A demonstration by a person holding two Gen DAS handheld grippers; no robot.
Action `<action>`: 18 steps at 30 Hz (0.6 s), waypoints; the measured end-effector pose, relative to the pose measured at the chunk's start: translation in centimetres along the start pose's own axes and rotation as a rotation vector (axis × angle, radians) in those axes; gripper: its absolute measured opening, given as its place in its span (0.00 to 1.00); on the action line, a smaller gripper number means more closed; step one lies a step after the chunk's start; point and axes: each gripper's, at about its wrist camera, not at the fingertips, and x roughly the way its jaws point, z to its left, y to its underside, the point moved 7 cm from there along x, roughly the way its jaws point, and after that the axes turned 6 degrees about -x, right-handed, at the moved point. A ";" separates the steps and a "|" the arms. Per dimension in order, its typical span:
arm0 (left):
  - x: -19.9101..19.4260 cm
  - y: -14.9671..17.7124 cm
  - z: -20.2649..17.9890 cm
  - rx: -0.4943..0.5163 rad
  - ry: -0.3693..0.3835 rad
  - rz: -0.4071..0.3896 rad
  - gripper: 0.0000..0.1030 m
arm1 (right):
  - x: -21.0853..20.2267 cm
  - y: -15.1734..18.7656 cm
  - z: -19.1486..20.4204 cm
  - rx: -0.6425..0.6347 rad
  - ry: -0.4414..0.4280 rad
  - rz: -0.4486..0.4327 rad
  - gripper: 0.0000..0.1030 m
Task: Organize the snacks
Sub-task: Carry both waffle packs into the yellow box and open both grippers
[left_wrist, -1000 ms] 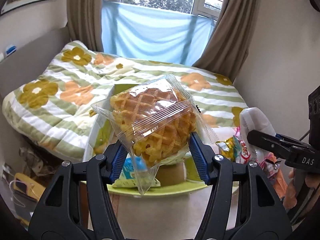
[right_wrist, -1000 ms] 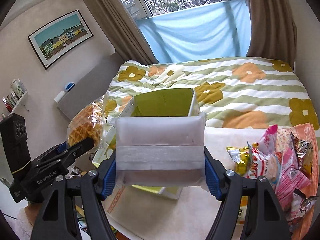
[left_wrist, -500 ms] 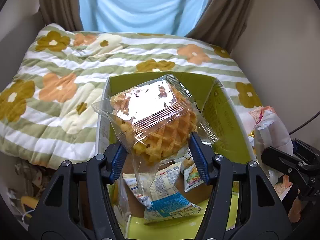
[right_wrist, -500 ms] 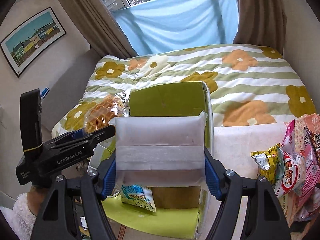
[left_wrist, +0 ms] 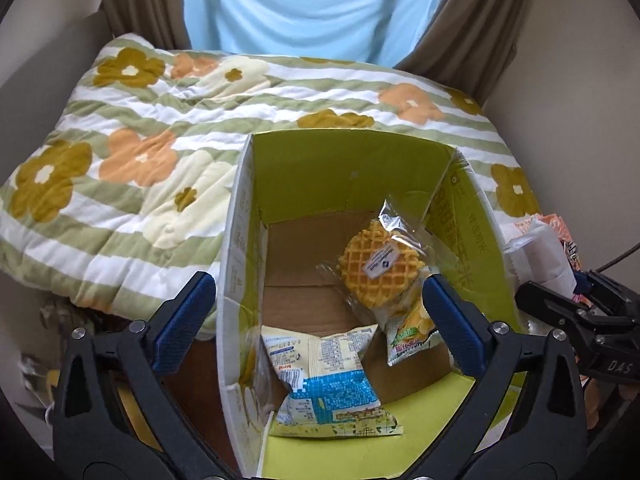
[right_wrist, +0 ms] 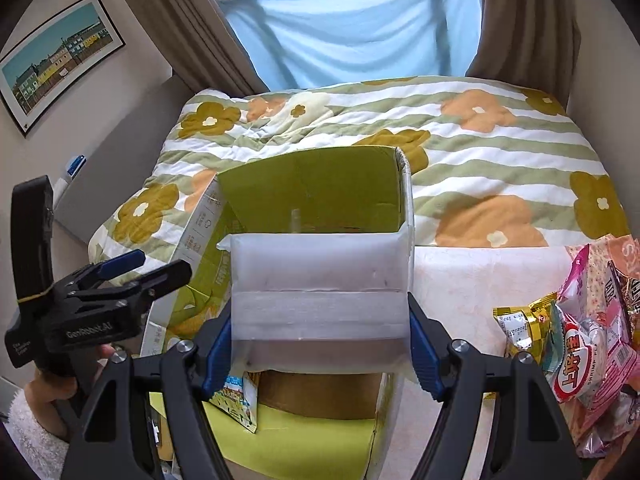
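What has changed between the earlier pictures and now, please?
The left claw has just been opening and let go of the waffle packet, which dropped into the green box onto other snacks. Both claws came down closer to the box. The right claw still grips the white packet.

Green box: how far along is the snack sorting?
Done: waffle pack and two other packets lie in the green box; left hand-held gripper just opened, empty. In hand: right hand-held gripper holds a white packet. Left: snack pile beside the box.
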 end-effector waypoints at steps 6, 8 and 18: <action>-1.9 0.7 0.2 0.005 -0.031 -0.037 1.00 | 0.3 2.0 1.5 -0.067 0.036 0.037 0.68; -1.9 1.0 0.3 0.003 -0.034 -0.034 1.00 | 0.7 2.6 1.8 -0.076 0.036 0.052 0.68; -2.7 3.3 1.0 0.007 -0.035 -0.029 1.00 | 0.9 4.3 2.8 -0.047 0.002 0.031 0.87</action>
